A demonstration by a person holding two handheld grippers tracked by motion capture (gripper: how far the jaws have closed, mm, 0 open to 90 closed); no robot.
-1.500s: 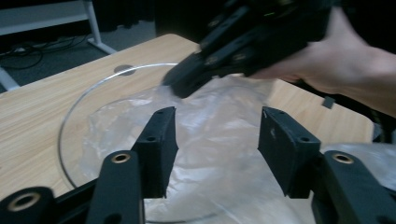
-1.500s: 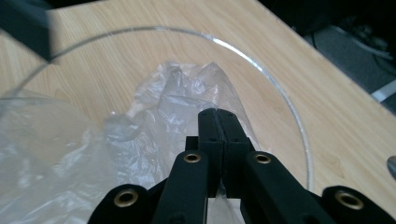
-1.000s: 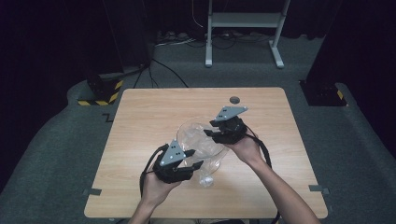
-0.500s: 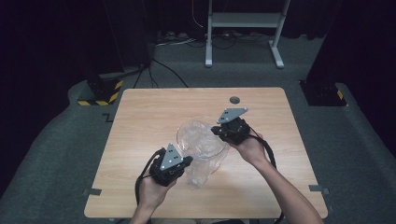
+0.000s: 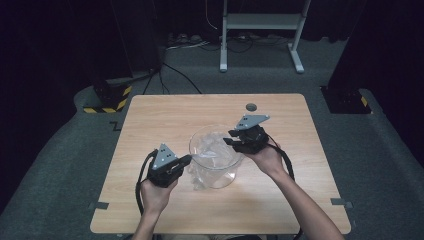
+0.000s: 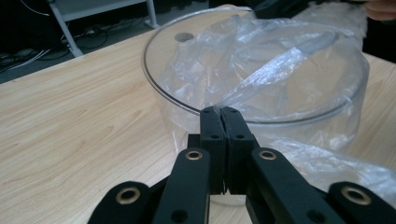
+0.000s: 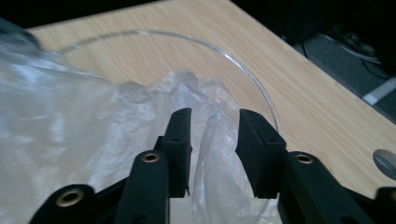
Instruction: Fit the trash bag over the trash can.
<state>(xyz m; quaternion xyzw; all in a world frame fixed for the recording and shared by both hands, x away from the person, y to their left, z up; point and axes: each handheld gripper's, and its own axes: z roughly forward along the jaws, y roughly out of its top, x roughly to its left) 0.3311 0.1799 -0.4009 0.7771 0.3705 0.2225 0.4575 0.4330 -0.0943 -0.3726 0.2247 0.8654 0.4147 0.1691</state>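
Wooden table [image 5: 150,120] on grey carpet, dark room behind. Clear round bowl [image 5: 216,172] stands upright near the table's centre, mouth up. Thin transparent plastic bag [image 6: 280,70] lies crumpled in the bowl and spills over its near-left rim, one pulled band running from that rim across toward the far right. Left gripper [image 6: 222,114]: jaws pinched together on the bag's edge. Right gripper [image 7: 212,123]: jaws partly apart, having just been opening, a fold of bag between them.

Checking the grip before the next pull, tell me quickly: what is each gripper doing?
Left gripper: shut on the plastic bag.
Right gripper: open, jaws have just been opening, bag film between them.
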